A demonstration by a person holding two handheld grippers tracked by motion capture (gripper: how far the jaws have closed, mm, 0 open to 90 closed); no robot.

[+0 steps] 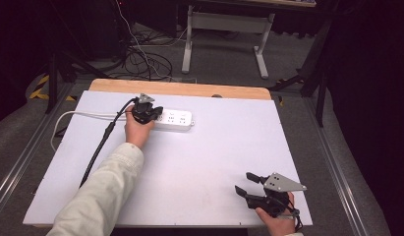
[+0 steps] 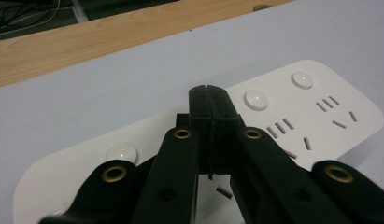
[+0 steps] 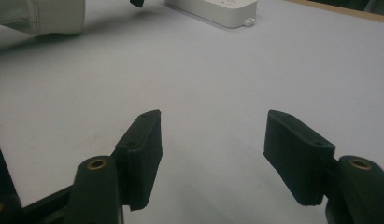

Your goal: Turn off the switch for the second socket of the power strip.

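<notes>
Our left tongs (image 2: 209, 100) are clenched, tips pressed together directly over the power strip (image 2: 320, 121) at the far left of the table (image 1: 199, 167). Our right tongs (image 3: 213, 158), well apart from it, gape released. We judge the strip rigid, light and slick; grip it across its narrow sides.
</notes>
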